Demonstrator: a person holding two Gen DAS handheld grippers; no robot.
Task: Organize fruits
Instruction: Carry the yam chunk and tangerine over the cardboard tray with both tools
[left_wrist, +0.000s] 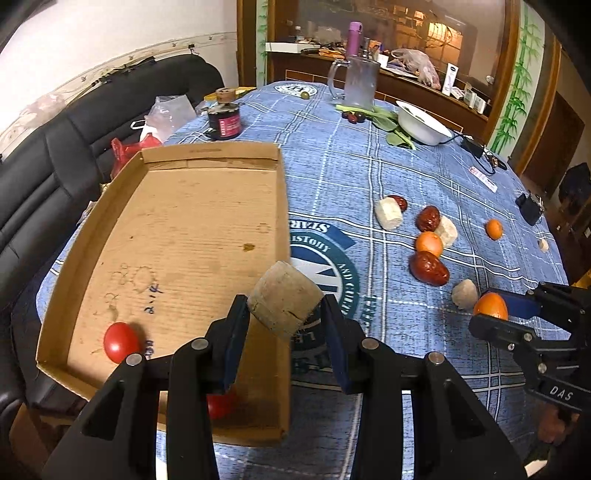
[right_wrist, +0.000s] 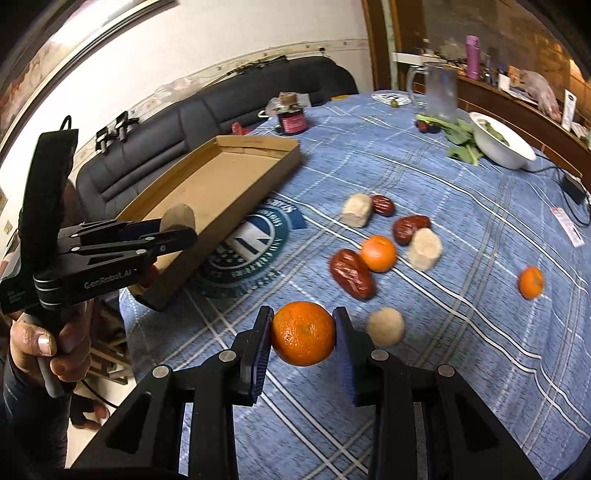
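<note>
My left gripper (left_wrist: 286, 308) is shut on a pale beige cylinder chunk (left_wrist: 284, 304), held above the right wall of the shallow cardboard tray (left_wrist: 210, 158). Two red tomatoes lie in the tray, one (left_wrist: 120, 341) near its front left and one (left_wrist: 221, 404) half hidden behind my finger. My right gripper (right_wrist: 303, 332) is shut on an orange mandarin (right_wrist: 303, 332), held above the blue cloth to the right of the tray. The left gripper (right_wrist: 177, 229) with its chunk shows over the tray in the right wrist view. Loose on the cloth lie red dates (right_wrist: 351, 273), mandarins (right_wrist: 378, 253) and beige chunks (right_wrist: 424, 247).
A white bowl (left_wrist: 424, 123) with green leaves, a glass mug (left_wrist: 360, 83) and a dark jar (left_wrist: 224, 123) stand at the far side of the blue checked tablecloth (left_wrist: 369, 177). A black sofa (left_wrist: 55, 155) runs along the left. A black cable and adapter (left_wrist: 476, 146) lie far right.
</note>
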